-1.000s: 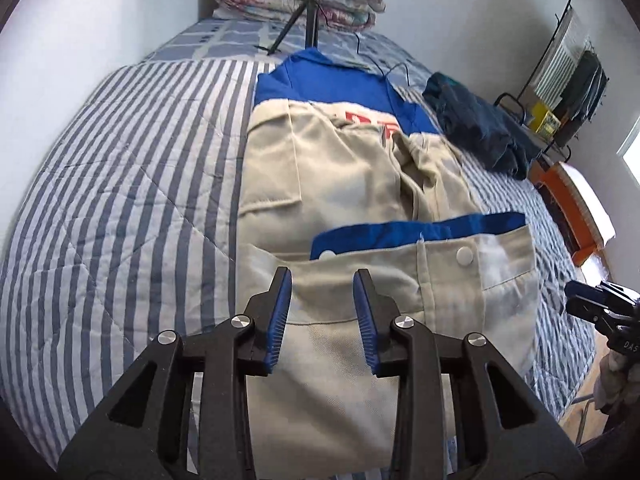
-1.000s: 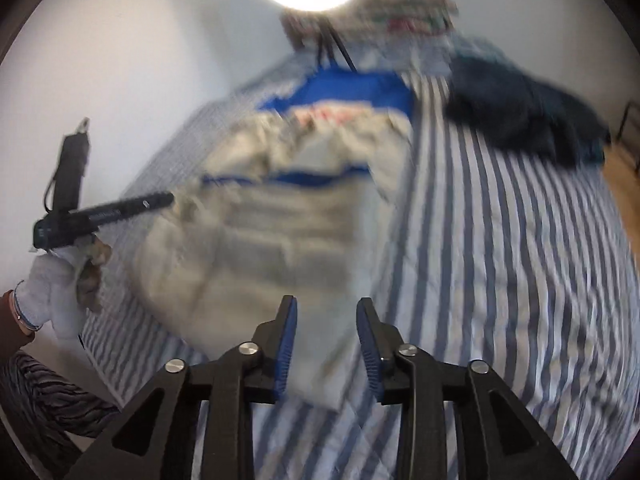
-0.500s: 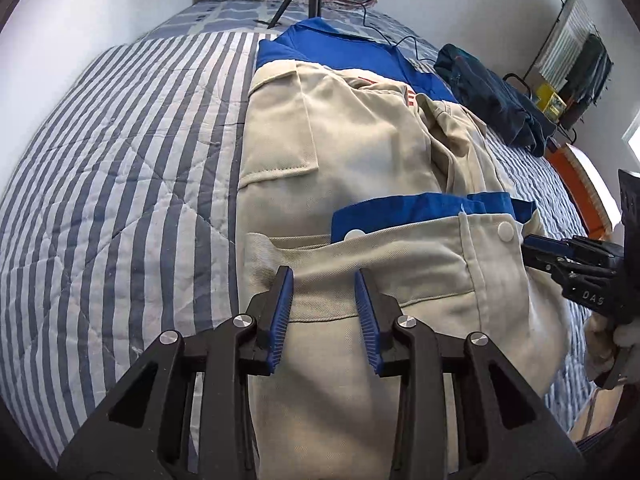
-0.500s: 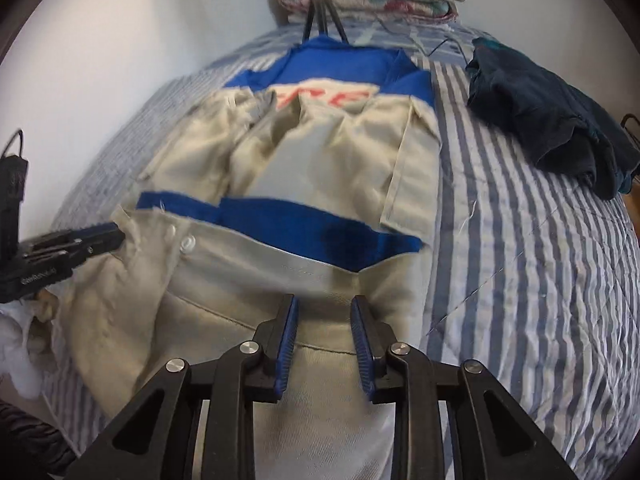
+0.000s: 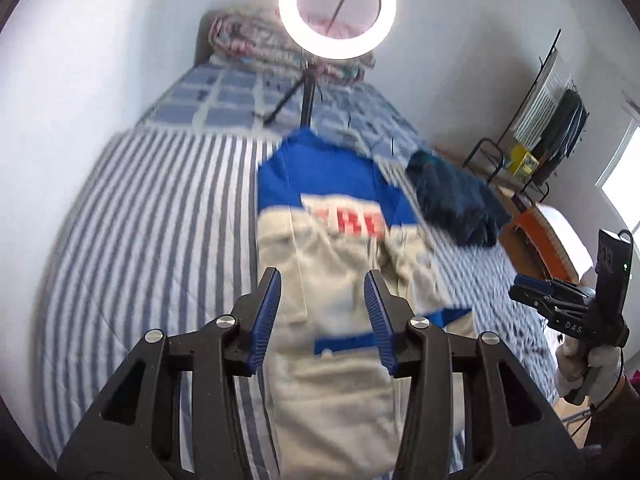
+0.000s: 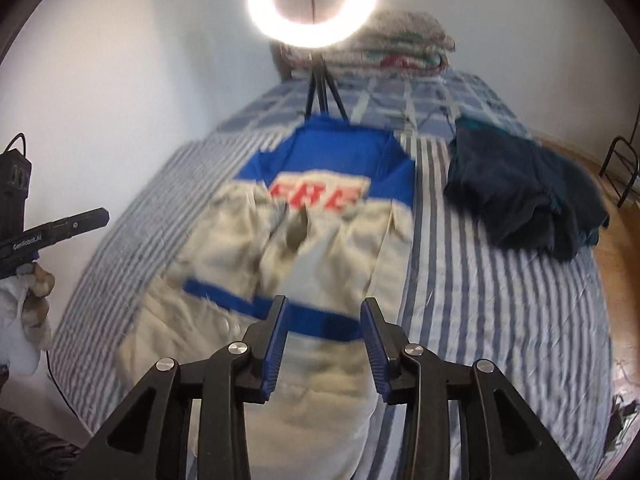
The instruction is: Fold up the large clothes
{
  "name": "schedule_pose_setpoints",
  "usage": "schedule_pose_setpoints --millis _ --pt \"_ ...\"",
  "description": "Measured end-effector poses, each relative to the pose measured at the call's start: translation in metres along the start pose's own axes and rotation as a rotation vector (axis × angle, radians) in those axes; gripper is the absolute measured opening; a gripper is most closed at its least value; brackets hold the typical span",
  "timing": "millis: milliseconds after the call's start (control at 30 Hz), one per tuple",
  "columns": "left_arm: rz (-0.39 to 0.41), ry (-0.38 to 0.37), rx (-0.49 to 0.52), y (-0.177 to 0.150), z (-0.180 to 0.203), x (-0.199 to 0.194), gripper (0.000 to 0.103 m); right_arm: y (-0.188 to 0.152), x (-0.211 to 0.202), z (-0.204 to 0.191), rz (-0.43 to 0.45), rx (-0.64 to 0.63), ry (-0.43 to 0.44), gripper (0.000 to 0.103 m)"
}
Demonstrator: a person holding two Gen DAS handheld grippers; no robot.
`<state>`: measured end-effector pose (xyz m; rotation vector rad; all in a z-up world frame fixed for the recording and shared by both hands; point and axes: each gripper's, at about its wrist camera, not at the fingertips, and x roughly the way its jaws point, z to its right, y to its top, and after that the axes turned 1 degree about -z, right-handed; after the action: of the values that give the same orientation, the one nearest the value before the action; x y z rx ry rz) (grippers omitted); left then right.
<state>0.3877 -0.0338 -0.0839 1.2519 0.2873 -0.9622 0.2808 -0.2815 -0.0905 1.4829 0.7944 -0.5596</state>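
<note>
**Both claws empty above a half-folded jacket**

My left claw [image 5: 322, 320] and right claw [image 6: 323, 344] hover with jaws opening, gripping nothing. The beige-and-blue jacket [image 6: 320, 240] lies on the striped bed [image 6: 500, 300], hem doubled up, probably released to settle flat.

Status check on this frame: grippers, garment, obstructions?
Left gripper and right gripper opening, empty. Beige-and-blue jacket part-folded on bed. Dark garment beside it, clear.

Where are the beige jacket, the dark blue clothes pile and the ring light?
beige jacket [image 6: 320, 240]: right wrist view, beige middle panel.
dark blue clothes pile [image 6: 516, 196]: right wrist view, pile's centre.
ring light [image 5: 289, 20]: left wrist view, glowing rim.
</note>
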Motion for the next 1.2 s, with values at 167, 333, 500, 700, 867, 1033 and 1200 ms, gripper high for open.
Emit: schedule_pose_setpoints --millis 167,333,500,700,867,1033,1200 --pt "0.101 -0.003 -0.035 0.07 -0.01 -0.016 0.048 0.062 -0.027 0.003 0.077 -0.075 -0.045 0.049" --pt "0.144 0.004 -0.033 0.126 -0.019 -0.002 0.053 0.115 -0.017 0.024 0.106 -0.086 -0.08 0.049" --pt "0.119 -0.046 -0.079 0.162 -0.035 0.046 0.059 0.143 0.021 0.054 0.109 -0.052 -0.093 0.049" --pt "0.038 -0.097 -0.135 0.176 -0.062 0.127 0.065 0.159 0.084 0.093 0.087 0.008 -0.051 0.053" --pt "-0.052 -0.102 -0.178 0.173 -0.086 0.203 0.065 0.166 0.147 0.121 0.045 0.075 -0.013 0.053" --pt "-0.131 -0.133 -0.227 0.172 -0.105 0.266 0.065 0.173 0.203 0.135 -0.01 0.08 0.002 0.053" --pt "-0.196 -0.146 -0.243 0.173 -0.114 0.319 0.065 0.179 0.257 0.14 -0.057 0.073 0.021 0.053"
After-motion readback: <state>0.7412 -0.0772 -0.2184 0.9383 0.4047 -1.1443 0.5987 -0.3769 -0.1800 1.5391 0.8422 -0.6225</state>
